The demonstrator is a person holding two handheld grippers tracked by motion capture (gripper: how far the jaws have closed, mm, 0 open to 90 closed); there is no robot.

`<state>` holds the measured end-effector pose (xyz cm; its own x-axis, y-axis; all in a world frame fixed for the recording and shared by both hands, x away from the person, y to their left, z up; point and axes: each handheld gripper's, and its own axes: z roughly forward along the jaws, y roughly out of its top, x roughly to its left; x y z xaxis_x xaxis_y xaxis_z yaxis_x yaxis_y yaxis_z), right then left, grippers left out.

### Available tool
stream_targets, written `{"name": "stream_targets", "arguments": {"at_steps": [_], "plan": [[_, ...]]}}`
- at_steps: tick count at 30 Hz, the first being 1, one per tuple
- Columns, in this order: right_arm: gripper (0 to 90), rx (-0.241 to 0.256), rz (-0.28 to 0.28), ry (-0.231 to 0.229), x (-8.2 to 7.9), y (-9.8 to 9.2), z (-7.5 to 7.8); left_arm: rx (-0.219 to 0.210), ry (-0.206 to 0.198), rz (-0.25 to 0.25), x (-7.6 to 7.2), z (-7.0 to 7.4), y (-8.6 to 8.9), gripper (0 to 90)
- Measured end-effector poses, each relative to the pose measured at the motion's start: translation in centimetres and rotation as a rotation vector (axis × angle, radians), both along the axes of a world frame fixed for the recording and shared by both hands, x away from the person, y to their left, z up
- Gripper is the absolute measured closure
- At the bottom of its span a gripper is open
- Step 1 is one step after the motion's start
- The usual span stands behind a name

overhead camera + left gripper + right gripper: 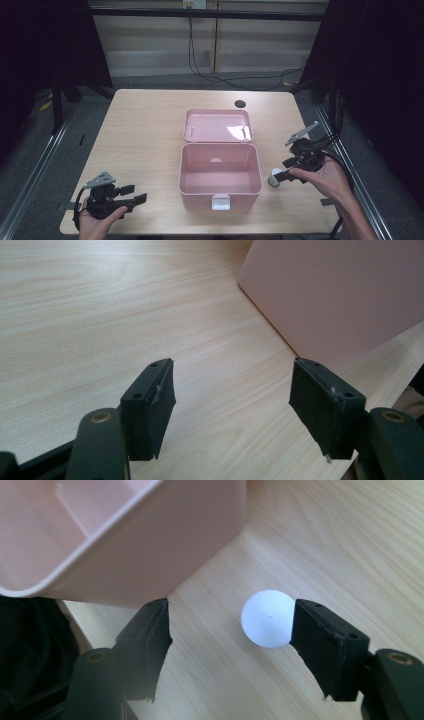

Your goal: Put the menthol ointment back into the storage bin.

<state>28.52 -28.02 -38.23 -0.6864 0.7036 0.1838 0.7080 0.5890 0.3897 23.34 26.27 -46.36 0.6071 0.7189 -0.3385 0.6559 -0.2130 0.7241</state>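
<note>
A pink plastic box (220, 172) stands open in the middle of the table, its lid (217, 125) folded back; the inside looks empty. A white ball (267, 618) rests on the wood just right of the box, also seen in the high view (275, 173). My right gripper (230, 625) is open around the ball, which touches the right-hand pad (320, 640). In the high view the right gripper (280, 176) sits low at the box's right side. My left gripper (135, 195) is open at the front left, nothing between its jaws (230, 390).
The box's pink wall (340, 295) rises ahead and to the right of the left gripper. A dark round hole (240, 104) marks the table's far side. The table's front edge (200, 234) runs close to both hands. Cables trail on the floor behind.
</note>
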Motion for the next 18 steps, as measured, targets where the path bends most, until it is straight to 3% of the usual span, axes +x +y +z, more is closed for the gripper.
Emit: {"name": "stream_targets", "arguments": {"at_steps": [8,18], "plan": [[39.9,-0.042,0.012,0.046,1.1,0.4,-0.6,0.006,0.005,0.001,0.0,0.0,0.0,34.3],[43.8,-0.142,0.029,0.117,2.0,1.2,-1.0,0.003,0.009,-0.002,0.0,-0.1,0.0,34.2]]}}
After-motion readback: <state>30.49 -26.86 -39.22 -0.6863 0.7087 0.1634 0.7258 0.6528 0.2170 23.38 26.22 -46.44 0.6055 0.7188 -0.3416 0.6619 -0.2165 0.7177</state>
